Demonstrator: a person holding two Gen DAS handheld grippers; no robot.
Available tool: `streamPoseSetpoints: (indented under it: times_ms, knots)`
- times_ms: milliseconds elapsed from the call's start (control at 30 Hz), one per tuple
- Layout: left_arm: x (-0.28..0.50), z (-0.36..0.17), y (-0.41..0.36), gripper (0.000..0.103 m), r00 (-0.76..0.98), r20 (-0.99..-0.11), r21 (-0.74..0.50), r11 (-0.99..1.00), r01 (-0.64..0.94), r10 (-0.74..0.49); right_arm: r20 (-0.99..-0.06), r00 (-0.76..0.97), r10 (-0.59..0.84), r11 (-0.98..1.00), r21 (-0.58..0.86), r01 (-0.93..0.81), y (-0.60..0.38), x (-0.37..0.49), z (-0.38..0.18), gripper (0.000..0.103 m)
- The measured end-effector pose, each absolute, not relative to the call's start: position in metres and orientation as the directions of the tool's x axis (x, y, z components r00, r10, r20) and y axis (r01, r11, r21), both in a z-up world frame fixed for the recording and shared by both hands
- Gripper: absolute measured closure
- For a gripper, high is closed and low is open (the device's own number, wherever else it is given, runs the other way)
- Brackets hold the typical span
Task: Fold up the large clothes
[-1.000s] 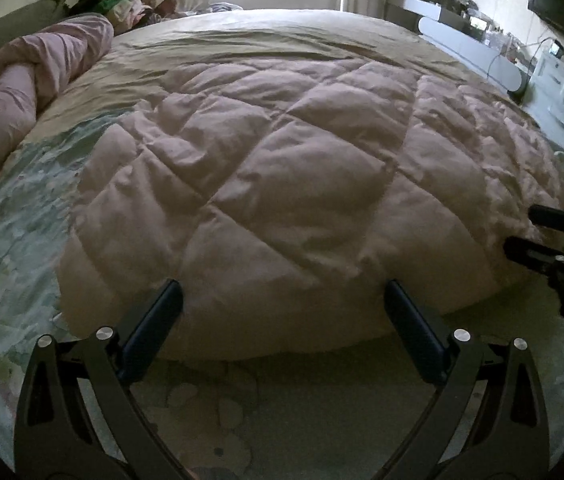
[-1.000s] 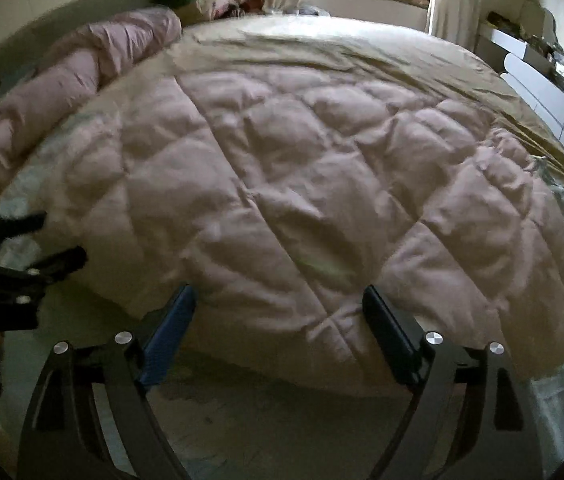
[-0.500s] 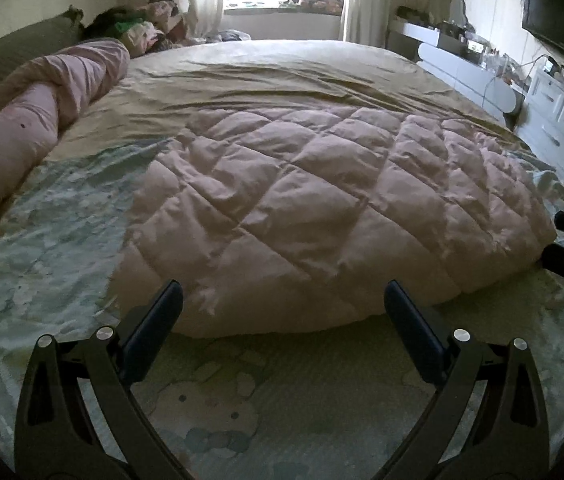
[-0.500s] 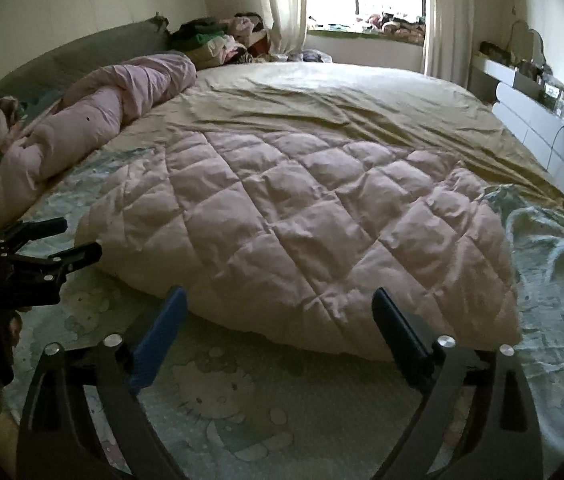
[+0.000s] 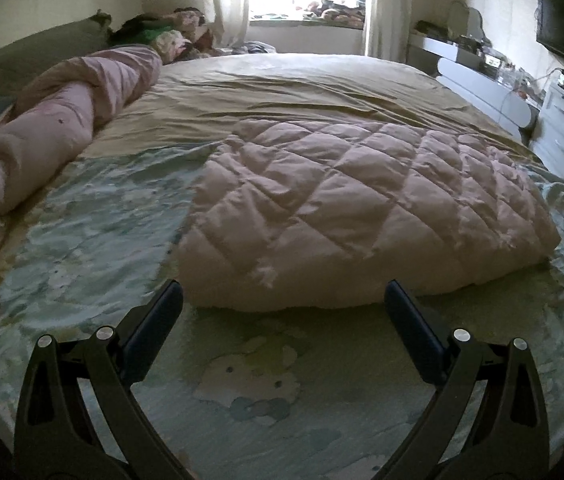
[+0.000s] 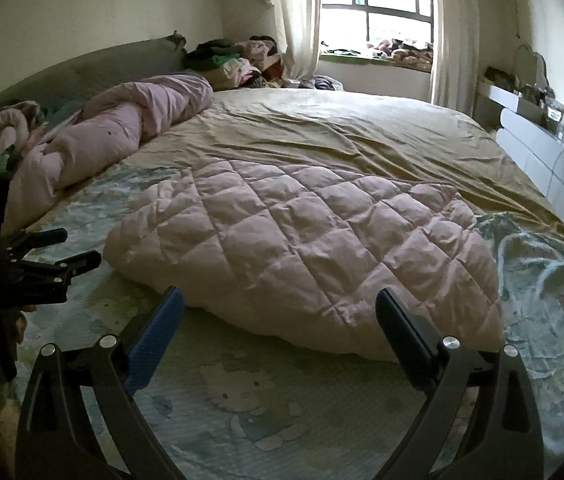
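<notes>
1. Pale pink diamond-quilted padded garment [image 5: 362, 208]: folded flat on the pale green cartoon-print bed sheet [image 5: 261, 380].
2. Left gripper [image 5: 282, 304]: fingers spread wide, empty, just short of the garment's near edge.
3. Right gripper [image 6: 277, 312]: fingers spread wide, empty, near the same edge.
4. Rolled pink duvet [image 6: 121, 132]: left of the garment.

**Soft cloth on the bed, hard plastic and metal on the grippers**

The pink quilt [image 5: 362, 208] is padded cloth, stitched in diamonds, puffy and matt with fine creases. Under it the printed sheet [image 5: 81, 240] looks like thin, finely ribbed fabric, matt and rumpled. The tan cover [image 6: 362, 128] is smooth, lightly wrinkled cloth. The left gripper [image 5: 282, 308] and right gripper [image 6: 277, 308] have matt black plastic arms, shiny metal screw heads and blue, finely textured pads [image 6: 153, 336].
</notes>
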State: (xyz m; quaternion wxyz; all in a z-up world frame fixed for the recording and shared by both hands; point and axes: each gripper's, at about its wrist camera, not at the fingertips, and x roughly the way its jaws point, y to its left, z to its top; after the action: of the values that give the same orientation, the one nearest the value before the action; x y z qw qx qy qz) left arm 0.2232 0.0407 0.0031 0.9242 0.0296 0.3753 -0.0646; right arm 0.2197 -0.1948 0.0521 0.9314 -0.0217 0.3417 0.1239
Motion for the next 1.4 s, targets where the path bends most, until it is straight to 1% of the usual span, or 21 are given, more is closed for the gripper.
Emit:
streamPoseSetpoints:
  times_ms: [267, 467, 667, 800, 933, 1067, 1267, 1333, 1400]
  knots:
    - [0.210, 0.006, 0.063, 0.008, 0.723, -0.689, 0.020, 0.995, 0.094, -0.054, -0.628, 0.740, 0.241, 0.960, 0.043, -0.276, -0.178, 0.211, 0.057, 0.007]
    - [0.203, 0.002, 0.078, 0.008, 0.720, -0.693, 0.021, 0.997, 0.068, -0.035, -0.635, 0.731, 0.248, 0.955, 0.034, -0.294, -0.166, 0.209, 0.050, 0.007]
    - [0.203, -0.015, 0.094, 0.008, 0.696, -0.718, 0.021, 0.999, 0.033, -0.008, -0.659, 0.712, 0.242, 0.957, 0.043, -0.285, -0.166, 0.212, 0.032, 0.007]
    - [0.208, -0.033, 0.105, 0.008, 0.670, -0.742, 0.011, 1.000, 0.002, 0.007, -0.677, 0.704, 0.213, 0.967, 0.044, -0.250, -0.177, 0.215, 0.014, 0.007]
    - [0.221, -0.055, 0.114, 0.008, 0.633, -0.774, -0.026, 0.999, -0.021, -0.007, -0.696, 0.700, 0.162, 0.983, 0.056, -0.173, -0.202, 0.221, -0.007, 0.007]
    - [0.241, -0.070, 0.123, 0.008, 0.599, -0.799, -0.113, 0.992, -0.047, -0.063, -0.708, 0.700, 0.100, 0.995, 0.079, -0.062, -0.240, 0.226, -0.021, 0.007]
    - [0.279, -0.060, 0.137, 0.008, 0.598, -0.786, -0.244, 0.967, -0.070, -0.156, -0.733, 0.680, -0.003, 0.977, 0.143, 0.159, -0.319, 0.238, -0.031, 0.007]
    - [0.293, -0.055, 0.139, 0.008, 0.597, -0.784, -0.261, 0.963, -0.068, -0.170, -0.743, 0.669, -0.017, 0.958, 0.179, 0.223, -0.346, 0.241, -0.033, 0.007]
    - [0.309, -0.055, 0.138, 0.008, 0.575, -0.797, -0.264, 0.963, -0.056, -0.185, -0.759, 0.651, 0.012, 0.936, 0.237, 0.259, -0.372, 0.248, -0.037, 0.007]
